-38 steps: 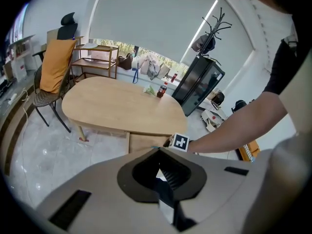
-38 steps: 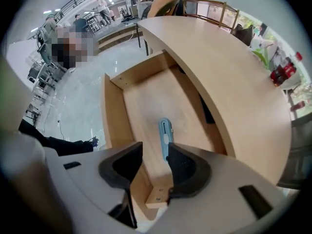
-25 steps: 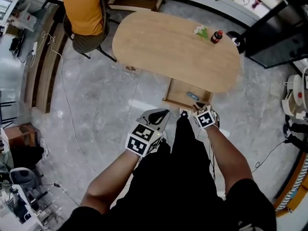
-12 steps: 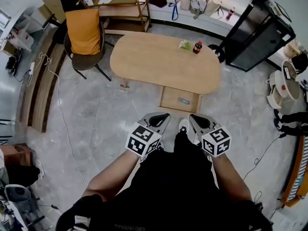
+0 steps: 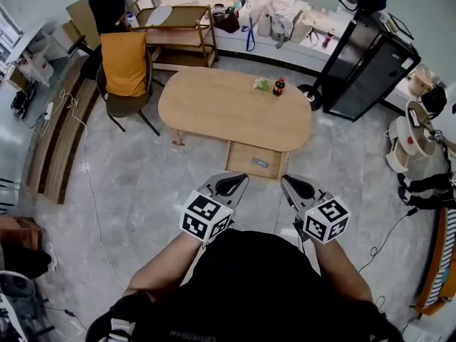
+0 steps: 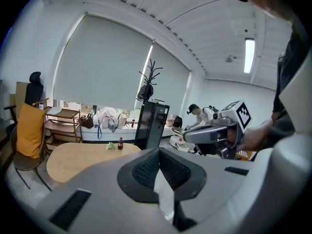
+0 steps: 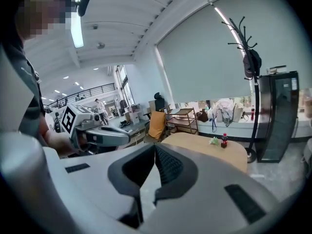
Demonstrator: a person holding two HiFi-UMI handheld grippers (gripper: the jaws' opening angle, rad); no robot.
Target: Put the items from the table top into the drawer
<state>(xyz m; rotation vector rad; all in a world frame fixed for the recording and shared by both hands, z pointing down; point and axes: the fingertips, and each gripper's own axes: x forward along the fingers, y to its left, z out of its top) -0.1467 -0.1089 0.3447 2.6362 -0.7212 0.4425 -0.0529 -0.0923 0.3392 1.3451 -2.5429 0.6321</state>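
We held both grippers up before us, well short of the table (image 5: pixel 214 112). The left gripper (image 5: pixel 232 184) had its jaws pressed together with nothing between them, and the right gripper (image 5: pixel 297 186) was likewise closed and empty.

Ahead of the fingertips and below them, the drawer (image 5: pixel 242 164) stood pulled out from the table's near edge, with one small bluish item (image 5: pixel 260 163) lying in it. We judged the task partly done. That piece was stowed, while a dark bottle (image 5: pixel 278 86) and a pale green thing (image 5: pixel 261 85) just beside it sat near the table's far edge, well beyond the fingertips.

Bare floor lay between the fingers and the drawer front, giving us room to step in. A chair (image 5: pixel 122 77) draped in orange stood off to the left of the left fingers. A black cabinet (image 5: pixel 367 70) stood off to the right of the right ones. Both were apart from the table's ends, so walking round looked possible.
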